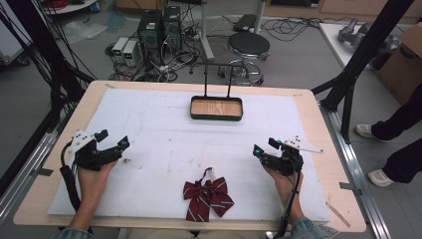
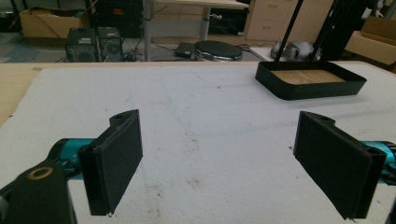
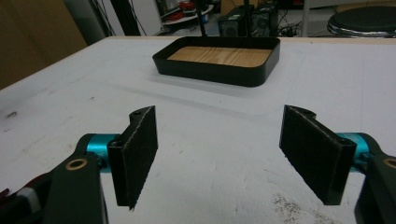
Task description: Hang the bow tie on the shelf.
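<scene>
From above, the left tool and right tool rest apart on the white worktop, a striped red bow lying between them, nearer the person. A black tray sits ahead. Along the left tool, jaws released, tray ahead-right. Along the right tool, jaws spread wide, tray straight ahead.

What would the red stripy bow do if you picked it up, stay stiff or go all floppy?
Probably floppy: the bow looks like soft fabric, with loops and tails lying flat on the white mat. It likely weighs little, being thin cloth. Its thin strap loop might dangle or snag. It shouldn't roll, though a push could bunch it up.
</scene>
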Action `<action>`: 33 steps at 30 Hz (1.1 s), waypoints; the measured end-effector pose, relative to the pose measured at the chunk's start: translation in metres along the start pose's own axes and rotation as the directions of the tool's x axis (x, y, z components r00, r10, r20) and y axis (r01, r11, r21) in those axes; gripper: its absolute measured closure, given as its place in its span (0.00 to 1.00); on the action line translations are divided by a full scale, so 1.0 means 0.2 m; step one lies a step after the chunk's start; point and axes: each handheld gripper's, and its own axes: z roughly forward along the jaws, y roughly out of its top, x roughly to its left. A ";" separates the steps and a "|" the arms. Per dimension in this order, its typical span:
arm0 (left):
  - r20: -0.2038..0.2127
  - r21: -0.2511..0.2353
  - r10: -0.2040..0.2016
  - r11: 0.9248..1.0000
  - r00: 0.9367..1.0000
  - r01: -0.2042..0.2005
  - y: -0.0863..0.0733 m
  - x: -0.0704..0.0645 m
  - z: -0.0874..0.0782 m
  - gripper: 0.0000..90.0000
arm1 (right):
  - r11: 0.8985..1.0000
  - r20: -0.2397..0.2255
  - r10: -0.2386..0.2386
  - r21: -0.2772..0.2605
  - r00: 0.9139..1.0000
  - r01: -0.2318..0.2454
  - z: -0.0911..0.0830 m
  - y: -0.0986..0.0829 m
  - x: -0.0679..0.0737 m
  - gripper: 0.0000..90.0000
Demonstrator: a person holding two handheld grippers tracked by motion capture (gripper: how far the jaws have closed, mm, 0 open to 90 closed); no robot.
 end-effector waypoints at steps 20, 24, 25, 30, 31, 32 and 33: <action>-0.005 -0.005 -0.001 1.000 1.000 0.001 0.01 0.00 -0.01 0.18 | 0.999 -0.041 -0.038 -0.010 0.998 0.037 0.00 0.01 0.05 0.31; -0.007 -0.011 -0.001 1.000 1.000 0.001 0.01 0.00 -0.02 0.18 | 0.998 -0.095 -0.066 -0.006 0.993 0.066 0.00 0.01 0.11 0.31; -0.007 -0.012 -0.001 1.000 1.000 0.001 0.01 0.00 -0.02 0.18 | 0.997 -0.112 -0.077 -0.006 0.991 0.076 0.00 0.01 0.13 0.31; -0.004 -0.007 -0.002 1.000 1.000 0.002 0.01 0.01 -0.01 0.18 | 0.991 -0.192 -0.127 0.021 0.973 0.133 0.01 0.00 0.22 0.31; -0.001 -0.006 -0.004 1.000 1.000 0.004 0.01 0.00 0.00 0.18 | 0.989 -0.213 -0.133 0.031 0.968 0.142 0.02 -0.01 0.24 0.31; -0.001 -0.006 -0.004 1.000 1.000 0.004 0.01 0.00 0.00 0.18 | 0.987 -0.233 -0.145 0.036 0.962 0.158 0.03 -0.01 0.26 0.31; 0.001 -0.003 0.001 1.000 1.000 -0.001 0.01 0.00 0.00 0.18 | 0.984 -0.246 -0.156 0.042 0.957 0.171 0.03 -0.01 0.28 0.31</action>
